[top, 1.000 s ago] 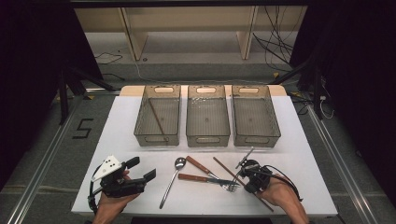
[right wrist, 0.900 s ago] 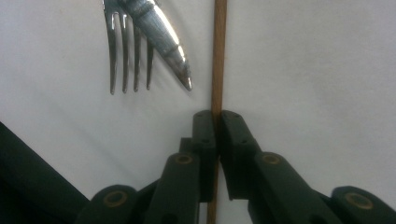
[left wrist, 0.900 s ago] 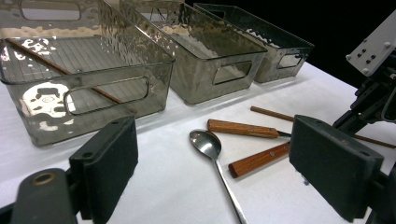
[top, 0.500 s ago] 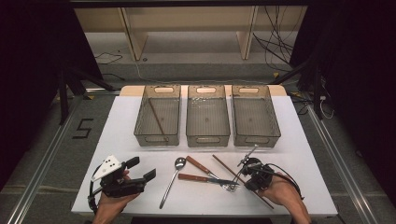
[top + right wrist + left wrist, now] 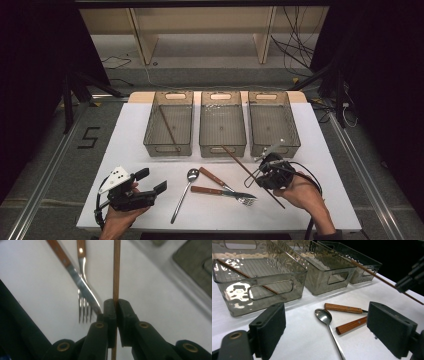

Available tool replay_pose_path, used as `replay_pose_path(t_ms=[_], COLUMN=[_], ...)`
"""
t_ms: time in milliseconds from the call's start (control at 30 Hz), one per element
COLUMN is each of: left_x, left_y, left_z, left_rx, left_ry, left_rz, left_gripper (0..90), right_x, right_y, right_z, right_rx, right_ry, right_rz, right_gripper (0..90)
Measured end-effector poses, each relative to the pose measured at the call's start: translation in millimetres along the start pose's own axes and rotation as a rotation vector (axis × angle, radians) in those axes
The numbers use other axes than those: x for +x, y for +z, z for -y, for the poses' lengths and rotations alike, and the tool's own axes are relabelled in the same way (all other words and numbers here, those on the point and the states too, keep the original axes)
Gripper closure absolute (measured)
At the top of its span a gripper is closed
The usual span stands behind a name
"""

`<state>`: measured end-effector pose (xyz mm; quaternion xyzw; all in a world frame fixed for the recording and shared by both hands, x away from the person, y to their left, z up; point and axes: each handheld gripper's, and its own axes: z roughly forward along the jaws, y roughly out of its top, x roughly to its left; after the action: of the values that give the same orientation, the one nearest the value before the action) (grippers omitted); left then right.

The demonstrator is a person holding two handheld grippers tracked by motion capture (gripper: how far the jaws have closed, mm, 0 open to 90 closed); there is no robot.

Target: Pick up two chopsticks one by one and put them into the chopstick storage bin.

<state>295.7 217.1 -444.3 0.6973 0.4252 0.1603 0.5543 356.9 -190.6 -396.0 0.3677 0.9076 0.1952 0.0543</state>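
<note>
Right tool (image 5: 115,305): jaws pressed together on one wooden chopstick (image 5: 239,163), pinched partway along its length, lifted off the bench (image 5: 130,135) at a slant near the right bin (image 5: 273,125).
Risk: a thin round stick may pivot or slip in the pinch; its low end may snag the fork (image 5: 227,192).
Left tool (image 5: 150,181): jaws spread, empty, resting at the bench's near edge.

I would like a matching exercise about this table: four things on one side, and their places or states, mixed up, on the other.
Things:
1. spoon
2. right gripper
3. left gripper
4. left bin

States or places:
a. open, holding nothing
b. has one chopstick inside
c. lies on the table, left of the fork
d. shut on a chopstick

Pairs: 1-c, 2-d, 3-a, 4-b
</note>
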Motion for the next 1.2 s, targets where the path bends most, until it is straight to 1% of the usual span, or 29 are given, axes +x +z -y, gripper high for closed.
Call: replay_pose_path(t_ms=[100, 167, 200, 233, 267, 300, 333, 367, 467, 533, 567, 600, 667, 700, 733, 800, 900, 967, 1000, 1033, 1200], left_x=[0.2, 0.4, 0.2, 0.3, 0.3, 0.4, 0.3, 0.3, 0.7, 0.8, 0.9, 0.9, 0.9, 0.8, 0.9, 0.9, 1.3, 1.4, 1.4, 1.4, 1.2], left_y=[-0.2, -0.3, -0.3, -0.3, -0.2, -0.3, -0.3, -0.3, -0.4, -0.9, -0.9, -0.9, -1.2, -1.3, -1.4, -1.5, -1.7, -1.7, -1.7, -1.7, -1.6], left_z=[-0.1, -0.2, -0.1, -0.1, 0.0, -0.1, -0.1, -0.1, -0.1, -0.2, -0.2, -0.1, -0.2, -0.3, -0.3, -0.4, -0.4, -0.4, -0.5, -0.5, -0.6], left_rx=[-0.001, -0.001, -0.002, -0.002, -0.001, -0.001, -0.001, -0.003, -0.003, -0.001, -0.001, -0.002, -0.002, -0.003, -0.002, -0.004, -0.008, -0.008, -0.008, -0.008, -0.008], left_ry=[0.0, 0.003, 0.001, 0.001, 0.001, 0.003, 0.002, 0.002, 0.003, 0.004, 0.003, 0.002, 0.003, 0.002, 0.002, 0.001, -0.002, -0.004, -0.004, -0.004, -0.003], left_rz=[0.0, 0.0, 0.0, 0.0, -0.001, -0.001, 0.0, 0.0, -0.001, -0.001, -0.002, -0.002, -0.002, -0.002, -0.001, -0.002, -0.003, -0.002, -0.003, -0.003, -0.002], left_gripper=[15.1, 15.1, 15.1, 15.1, 15.1, 15.1, 15.1, 15.1, 15.1, 15.1, 15.1, 15.1, 15.1, 15.1, 15.1, 15.1, 15.1, 15.1, 15.1, 15.1, 15.1], right_x=[-1.0, -2.5, -2.3, -2.3, -2.2, -2.2, -2.7, -3.0, -3.7, -3.4, -3.4, -3.2, -2.9, -3.0, -3.0, -2.0, -2.1, -2.0, -2.0, -2.0, -2.2], right_y=[-3.3, -4.1, -4.3, -4.3, -3.8, -3.8, -3.6, -3.4, -2.0, -1.1, -1.1, 0.5, 1.8, 2.8, 2.8, 4.0, 6.3, 7.2, 7.5, 7.5, 7.6], right_z=[-12.3, -20.6, -24.6, -24.6, -32.3, -32.3, -35.8, -42.8, -53.7, -61.0, -61.0, -68.3, -75.4, -79.0, -79.0, -85.5, -93.9, -98.5, -103.2, -103.2, -116.6], right_rx=[-0.047, -0.083, -0.091, -0.091, -0.113, -0.113, -0.129, -0.149, -0.184, -0.201, -0.201, -0.223, -0.238, -0.246, -0.246, -0.248, -0.26, -0.265, -0.272, -0.272, -0.302], right_ry=[0.003, 0.001, 0.004, 0.004, 0.007, 0.007, 0.002, 0.008, 0.013, 0.017, 0.017, 0.014, 0.019, 0.015, 0.015, 0.025, 0.022, 0.027, 0.039, 0.039, 0.047], right_rz=[-0.012, -0.031, -0.033, -0.033, -0.033, -0.033, -0.043, -0.054, -0.068, -0.077, -0.077, -0.079, -0.089, -0.086, -0.086, -0.088, -0.088, -0.094, -0.096, -0.096, -0.097], right_gripper=[86.1, 86.1, 86.1, 86.1, 86.1, 86.1, 86.1, 86.1, 86.1, 86.1, 86.1, 86.1, 86.1, 86.1, 86.1, 86.1, 86.1, 86.1, 86.1, 86.1, 86.1])
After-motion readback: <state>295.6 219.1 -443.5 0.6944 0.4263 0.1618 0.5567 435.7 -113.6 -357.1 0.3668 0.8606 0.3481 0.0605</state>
